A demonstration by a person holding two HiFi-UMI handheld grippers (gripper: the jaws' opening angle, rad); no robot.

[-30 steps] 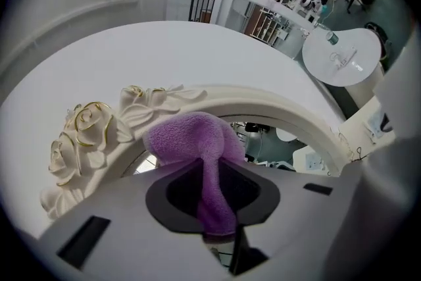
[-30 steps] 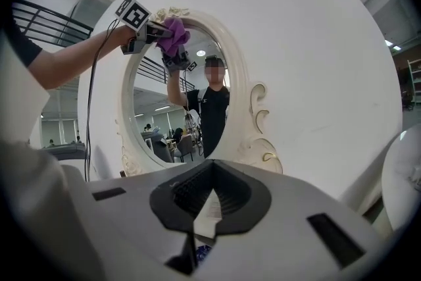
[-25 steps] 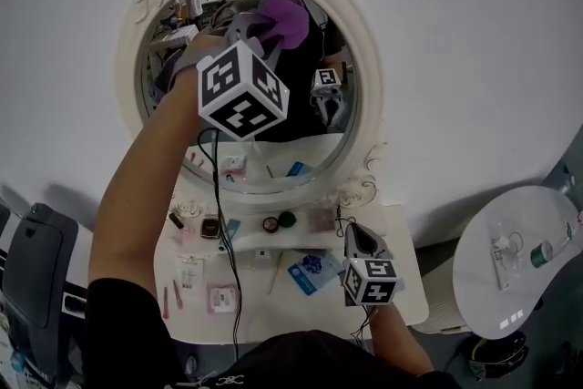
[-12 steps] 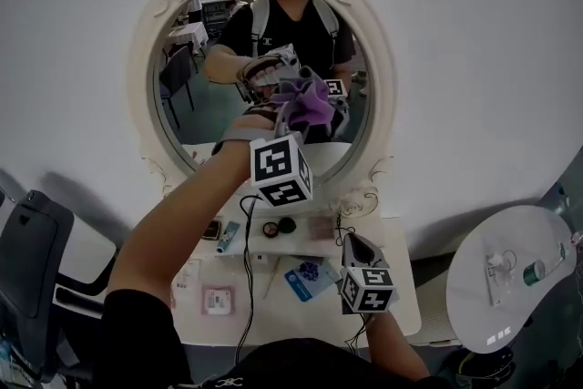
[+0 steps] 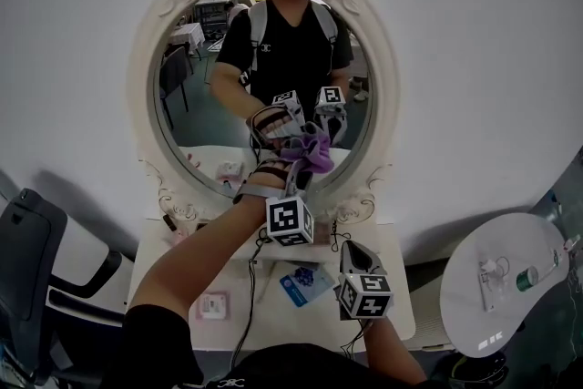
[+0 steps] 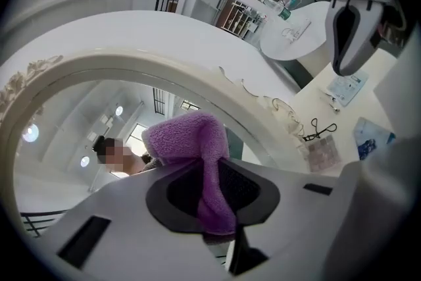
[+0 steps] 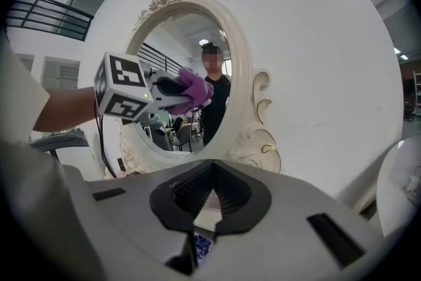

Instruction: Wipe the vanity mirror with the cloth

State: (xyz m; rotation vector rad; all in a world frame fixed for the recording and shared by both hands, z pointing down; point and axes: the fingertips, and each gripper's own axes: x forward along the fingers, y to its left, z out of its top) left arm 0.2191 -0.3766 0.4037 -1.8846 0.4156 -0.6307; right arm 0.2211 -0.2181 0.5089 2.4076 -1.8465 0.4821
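Cloth (image 5: 310, 156), purple and fluffy, looks soft, light and floppy. The left hand-held gripper (image 5: 293, 167) pinches a bunched fold of it, with the loose wad against the lower glass of the vanity mirror (image 5: 196, 105). A deep bite on the bunch seems safest, since a corner would likely slip out. The right hand-held gripper (image 5: 355, 243), jaws pressed together and empty, hangs over the counter (image 5: 396, 296).

The left arm (image 5: 196, 260) stretches up and forward, and the left gripper (image 5: 293, 170) sits at the lower part of the mirror (image 5: 146, 105), with its jaws clamped on the cloth (image 5: 312, 153). The right gripper (image 7: 197, 220) is held low beneath the mirror, close to the body. Its jaws are together with nothing between them, and they aim at the mirror.
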